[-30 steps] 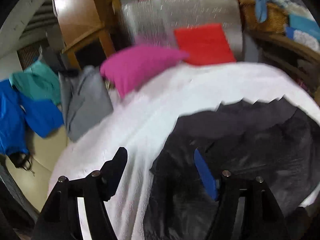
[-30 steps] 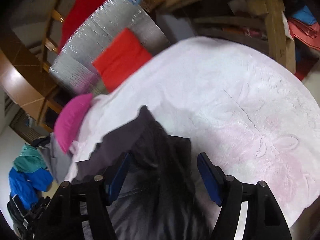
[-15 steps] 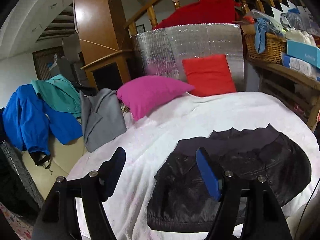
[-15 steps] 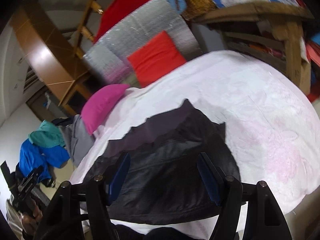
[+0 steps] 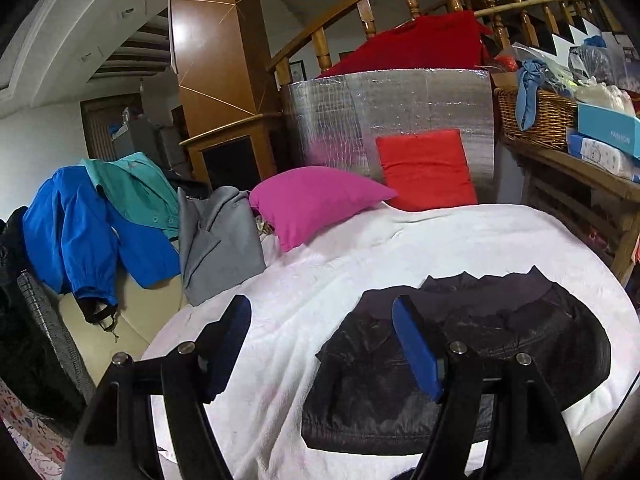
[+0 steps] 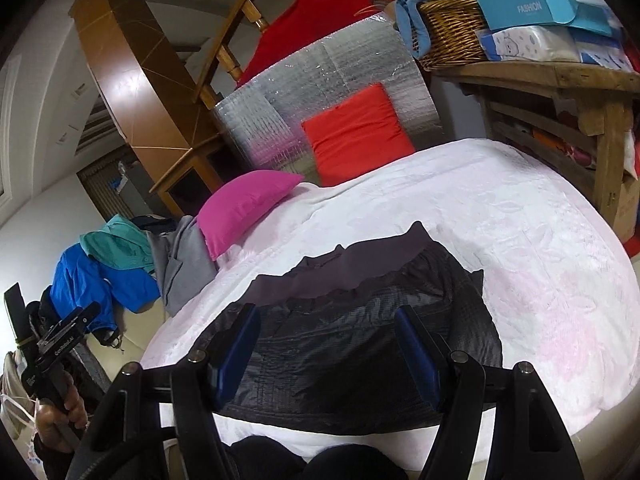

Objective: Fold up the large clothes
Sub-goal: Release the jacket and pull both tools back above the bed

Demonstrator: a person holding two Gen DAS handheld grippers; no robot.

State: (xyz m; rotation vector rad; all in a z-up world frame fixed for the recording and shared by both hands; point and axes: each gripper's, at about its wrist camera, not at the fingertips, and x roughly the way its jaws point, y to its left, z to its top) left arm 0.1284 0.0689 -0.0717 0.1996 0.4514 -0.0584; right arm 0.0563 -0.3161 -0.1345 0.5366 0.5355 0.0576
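Observation:
A black jacket (image 5: 500, 344) lies folded into a compact shape on the white blanket (image 5: 400, 248), near its front edge; it also shows in the right wrist view (image 6: 360, 320). My left gripper (image 5: 322, 344) is open and empty, raised above the blanket, left of the jacket. My right gripper (image 6: 328, 348) is open and empty, raised above the jacket's near part. A blue jacket (image 5: 80, 224), a teal garment (image 5: 136, 188) and a grey garment (image 5: 216, 244) lie piled on the left.
A pink pillow (image 5: 316, 200) and a red cushion (image 5: 428, 168) lean at the back against a silver panel (image 5: 400, 104). A wooden shelf (image 5: 580, 176) with a wicker basket (image 5: 536, 116) stands at the right. A wicker chair (image 5: 48, 320) is at the left.
Both grippers have pulled back and up from the black jacket, which now lies flat and let go on the blanket. The views have steadied and widened.

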